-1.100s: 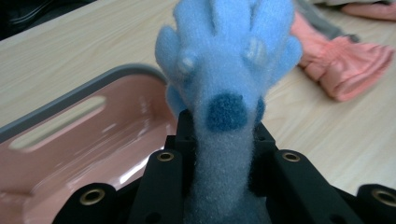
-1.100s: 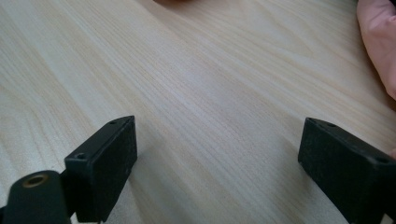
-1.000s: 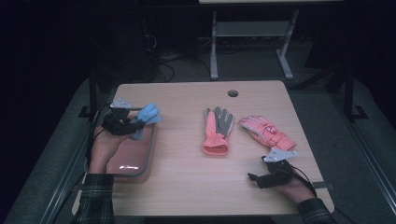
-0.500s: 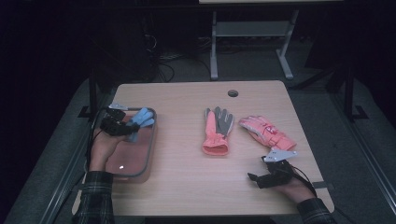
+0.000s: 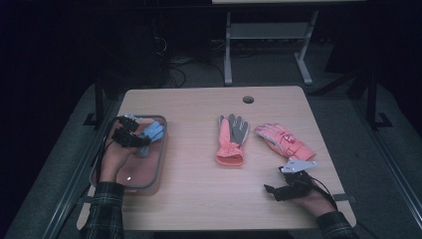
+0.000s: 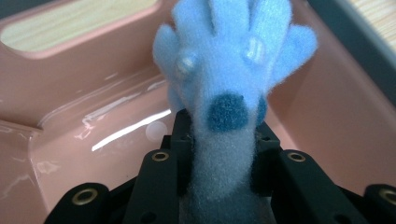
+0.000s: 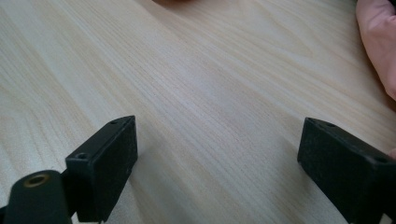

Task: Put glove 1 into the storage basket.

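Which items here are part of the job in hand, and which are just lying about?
In the job:
- blue glove, between the left gripper's jaws
- pink tray, under that glove
- orange-and-grey glove, likely next
- pink glove, likely next

Just about:
- right gripper, open, resting on the table
- metal stand behind the table
- floor cables

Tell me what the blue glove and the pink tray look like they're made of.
Blue glove: seemingly fleece or brushed knit, with a matte, fuzzy nap and soft fibres along its edges; it also has a darker round patch and small clear dots.
Pink tray: probably moulded plastic, glossy and smooth, with sharp white light streaks reflecting on its floor and rounded, seamless walls.
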